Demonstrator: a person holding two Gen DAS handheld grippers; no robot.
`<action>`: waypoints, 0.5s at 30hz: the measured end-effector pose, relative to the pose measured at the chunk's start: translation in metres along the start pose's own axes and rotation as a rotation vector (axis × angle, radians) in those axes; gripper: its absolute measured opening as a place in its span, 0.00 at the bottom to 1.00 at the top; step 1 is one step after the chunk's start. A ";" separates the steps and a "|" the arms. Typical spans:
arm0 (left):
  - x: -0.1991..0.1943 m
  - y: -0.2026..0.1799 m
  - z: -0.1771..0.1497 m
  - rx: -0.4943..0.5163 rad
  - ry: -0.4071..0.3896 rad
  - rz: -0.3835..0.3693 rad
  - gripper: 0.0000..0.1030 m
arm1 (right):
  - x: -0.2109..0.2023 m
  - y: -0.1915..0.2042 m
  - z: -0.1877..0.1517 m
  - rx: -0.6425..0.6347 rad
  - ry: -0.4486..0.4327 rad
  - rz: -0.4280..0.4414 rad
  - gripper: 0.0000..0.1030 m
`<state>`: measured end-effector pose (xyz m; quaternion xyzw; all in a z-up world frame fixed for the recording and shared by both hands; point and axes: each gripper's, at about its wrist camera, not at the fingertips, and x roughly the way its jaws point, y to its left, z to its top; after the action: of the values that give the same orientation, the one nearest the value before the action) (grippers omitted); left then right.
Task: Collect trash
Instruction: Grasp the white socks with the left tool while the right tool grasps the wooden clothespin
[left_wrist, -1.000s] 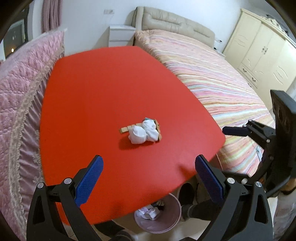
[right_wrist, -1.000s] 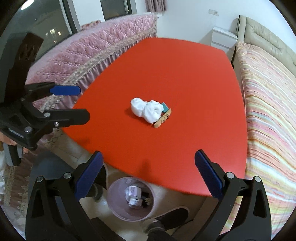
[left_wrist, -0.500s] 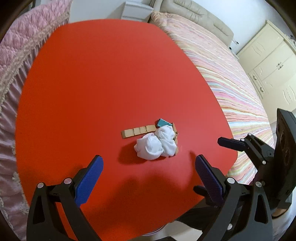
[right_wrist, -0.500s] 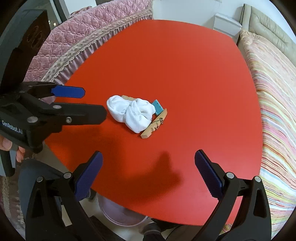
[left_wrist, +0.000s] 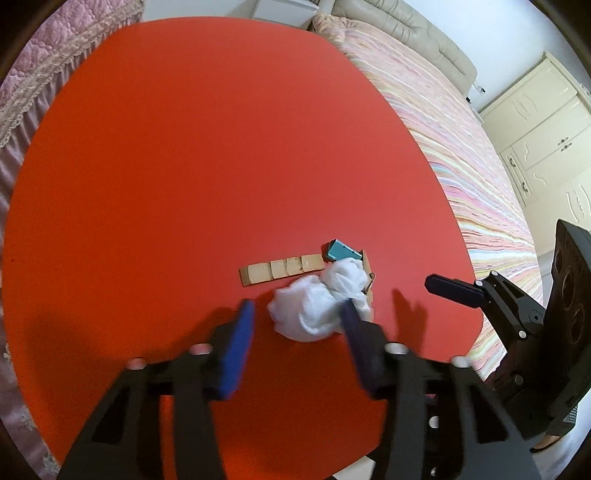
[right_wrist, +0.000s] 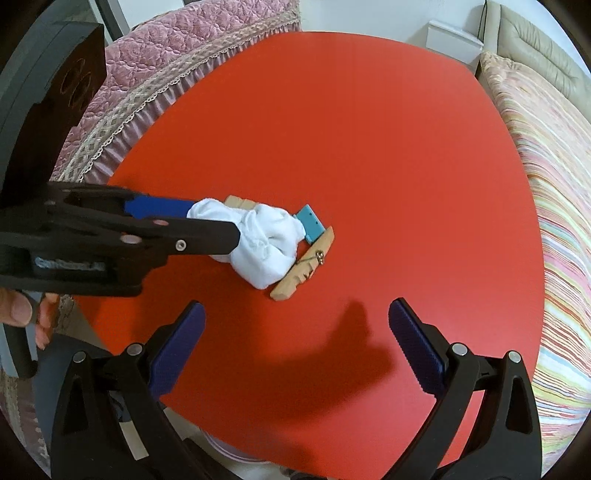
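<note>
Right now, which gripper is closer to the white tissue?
Left. The left gripper has its fingers either side of the white tissue; the right gripper hangs open, well short of it.

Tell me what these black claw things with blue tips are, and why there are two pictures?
They are two grabbers, and a person holds one in each hand. Each carries a camera looking along its fingers, so you get one picture per grabber. The left gripper is partly closed around a crumpled white tissue on the red table, not yet squeezing it. The right gripper waits open, holding nothing. Beside the tissue lie a wooden clothespin, a small teal block and a strip of wooden squares.
</note>
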<state>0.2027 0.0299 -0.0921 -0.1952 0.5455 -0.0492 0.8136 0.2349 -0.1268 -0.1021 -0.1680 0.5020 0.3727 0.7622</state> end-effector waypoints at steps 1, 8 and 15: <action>-0.001 0.001 0.001 -0.001 -0.005 -0.009 0.33 | 0.002 0.001 0.001 -0.001 -0.003 -0.001 0.93; -0.008 0.003 0.003 0.008 -0.021 0.002 0.21 | 0.015 0.002 0.006 -0.005 0.004 -0.019 0.61; -0.007 0.007 -0.003 0.016 -0.031 0.003 0.18 | 0.017 0.003 0.007 -0.007 0.002 -0.032 0.29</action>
<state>0.1959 0.0380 -0.0897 -0.1887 0.5327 -0.0491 0.8235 0.2415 -0.1136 -0.1141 -0.1790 0.4985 0.3622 0.7670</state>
